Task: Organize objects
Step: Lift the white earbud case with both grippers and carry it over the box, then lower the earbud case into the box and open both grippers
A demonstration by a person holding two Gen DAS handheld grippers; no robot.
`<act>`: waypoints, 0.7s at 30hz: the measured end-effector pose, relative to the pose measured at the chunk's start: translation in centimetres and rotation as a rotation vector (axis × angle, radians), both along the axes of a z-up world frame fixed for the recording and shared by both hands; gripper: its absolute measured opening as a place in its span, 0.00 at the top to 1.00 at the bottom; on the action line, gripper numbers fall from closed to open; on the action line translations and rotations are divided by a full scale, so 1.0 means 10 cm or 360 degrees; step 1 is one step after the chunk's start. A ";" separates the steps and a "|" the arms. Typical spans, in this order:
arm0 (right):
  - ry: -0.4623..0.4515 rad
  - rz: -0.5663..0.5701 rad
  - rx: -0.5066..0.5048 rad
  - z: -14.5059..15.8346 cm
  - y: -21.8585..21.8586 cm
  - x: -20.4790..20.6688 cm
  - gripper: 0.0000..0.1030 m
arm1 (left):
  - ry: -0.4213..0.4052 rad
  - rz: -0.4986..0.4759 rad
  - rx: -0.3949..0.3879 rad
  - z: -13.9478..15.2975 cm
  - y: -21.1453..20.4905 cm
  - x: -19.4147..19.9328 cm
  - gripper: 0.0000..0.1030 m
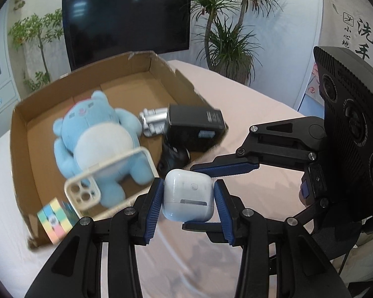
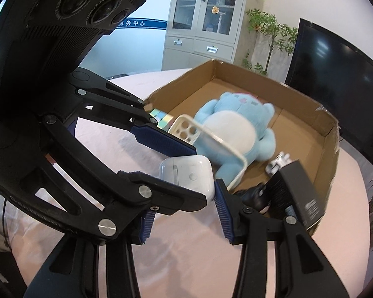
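Left tongs [image 1: 189, 200] clamp a white earbud case [image 1: 189, 197] between blue ribbed pads [image 1: 154, 207], one on each flank. The case is a rounded, glossy square with a small round button and a grey hinge strip on the face turned to the left wrist camera; it is held above the pink-covered worktop [image 1: 248, 104], just outside the near wall of a cardboard box [image 1: 20, 154].

Right tongs [image 1: 212, 195] reach in from the side, their fingers lying above and below the same case; whether they press on it cannot be told.

In the right wrist view the case [image 2: 190, 176] lies between the two pairs of fingers, and the left tongs [image 2: 195, 173] cross the frame from the upper left.

Inside the box [image 2: 308, 104]: a blue plush bear [image 1: 99, 136] on its back, a cream phone case [image 1: 107, 178] leaning over it, a pastel puzzle cube [image 1: 54, 219] in the near corner, a silver metal part [image 1: 154, 121], and a black carton [image 1: 195, 129].

Only the left view shows the tall potted plant [image 1: 226, 37]; only the right view shows the grey glass-door cabinet [image 2: 206, 17]. A dark monitor [image 1: 126, 22] appears in both.
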State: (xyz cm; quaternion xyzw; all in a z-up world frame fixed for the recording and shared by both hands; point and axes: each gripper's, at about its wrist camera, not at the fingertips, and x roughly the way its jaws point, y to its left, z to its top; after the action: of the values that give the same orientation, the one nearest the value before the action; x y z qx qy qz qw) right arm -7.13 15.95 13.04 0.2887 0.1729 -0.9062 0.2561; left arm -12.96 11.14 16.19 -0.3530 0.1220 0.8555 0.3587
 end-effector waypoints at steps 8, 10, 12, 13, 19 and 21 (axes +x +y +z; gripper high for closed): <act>0.0047 -0.0017 0.0011 0.23 0.14 -0.36 0.59 | 0.0048 -0.0026 -0.0007 0.25 0.10 -0.37 0.61; 0.0052 -0.0025 0.0022 0.25 0.16 -0.44 0.59 | 0.0049 -0.0041 -0.0006 0.29 0.13 -0.49 0.61; 0.0042 -0.0032 0.0033 0.26 0.19 -0.56 0.59 | 0.0039 -0.0052 -0.0003 0.29 0.16 -0.63 0.61; 0.0039 -0.0035 0.0036 0.26 0.20 -0.61 0.59 | 0.0030 -0.0050 0.0003 0.29 0.17 -0.70 0.61; -0.0025 -0.0063 0.0089 0.15 0.31 -0.98 0.59 | -0.0037 -0.0086 0.0012 0.15 0.30 -1.11 0.61; -0.0056 -0.0075 0.0109 0.09 0.35 -1.10 0.59 | -0.0070 -0.0100 0.0021 0.07 0.34 -1.25 0.61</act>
State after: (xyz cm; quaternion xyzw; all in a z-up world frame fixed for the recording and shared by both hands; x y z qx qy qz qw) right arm -18.17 19.44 13.93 0.3171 0.1924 -0.9004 0.2275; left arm -25.47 14.54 16.89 -0.3654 0.1195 0.8366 0.3903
